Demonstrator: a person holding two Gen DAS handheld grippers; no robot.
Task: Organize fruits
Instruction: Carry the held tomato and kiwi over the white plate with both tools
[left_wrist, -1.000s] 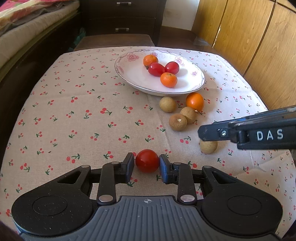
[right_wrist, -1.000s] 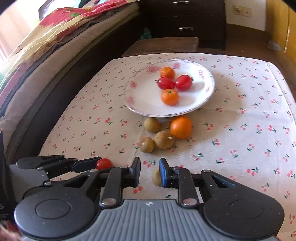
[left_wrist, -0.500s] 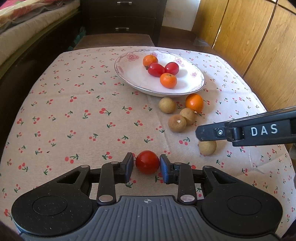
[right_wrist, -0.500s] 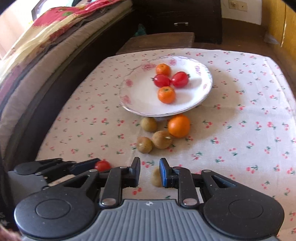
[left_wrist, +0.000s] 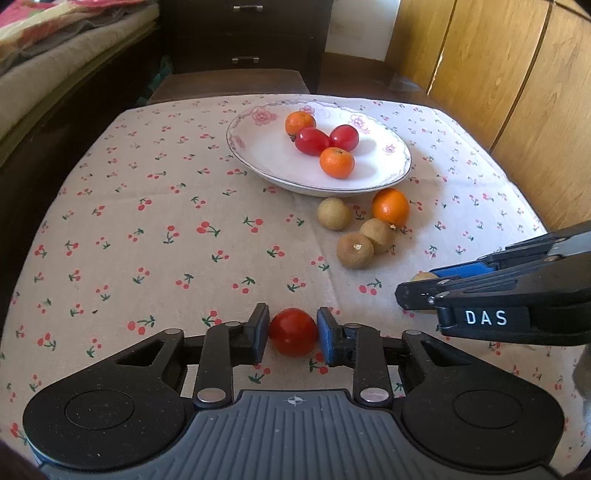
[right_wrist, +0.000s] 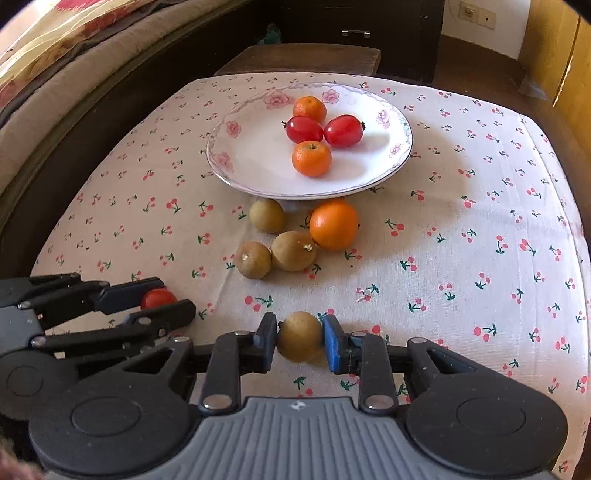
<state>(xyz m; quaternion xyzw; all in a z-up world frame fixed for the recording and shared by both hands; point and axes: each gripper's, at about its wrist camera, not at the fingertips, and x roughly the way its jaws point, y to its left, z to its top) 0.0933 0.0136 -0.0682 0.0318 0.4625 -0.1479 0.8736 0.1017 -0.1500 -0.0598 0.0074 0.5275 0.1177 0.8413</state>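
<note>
**Both grippers hold fruit low over the cherry-print desk**

In the left wrist view, the bed (left_wrist: 44, 62) fills the upper left of the frame. Below it spreads the desk (left_wrist: 147, 229) under its cherry-patterned cloth. At lower centre the left gripper (left_wrist: 293, 332) is clamped on a red tomato (left_wrist: 293, 331), both pads pressing its sides. Above, in the upper middle, sits the white floral plate (left_wrist: 266, 155) with two oranges and two red tomatoes in it. Just below the plate's near rim lie three brown longans (left_wrist: 334, 213) and a loose orange (left_wrist: 390, 207), the orange touching one longan. At the right edge the right gripper (left_wrist: 424, 291) reaches in from the side, a brown fruit only partly visible between its fingers.

In the right wrist view, the left gripper (right_wrist: 162, 299) comes in at lower left with the tomato (right_wrist: 158, 297) between its fingers. At lower centre the right gripper (right_wrist: 300, 336) has a brown longan (right_wrist: 299, 336) between its pads; its jaws are opening, though both pads touch the fruit's sides. Above it, in mid-frame, the three longans (right_wrist: 266, 215) and the orange (right_wrist: 333, 224) cluster just under the plate (right_wrist: 251, 162), which lies in the upper middle. A dark dresser (right_wrist: 354, 22) stands beyond the desk at the top.
</note>
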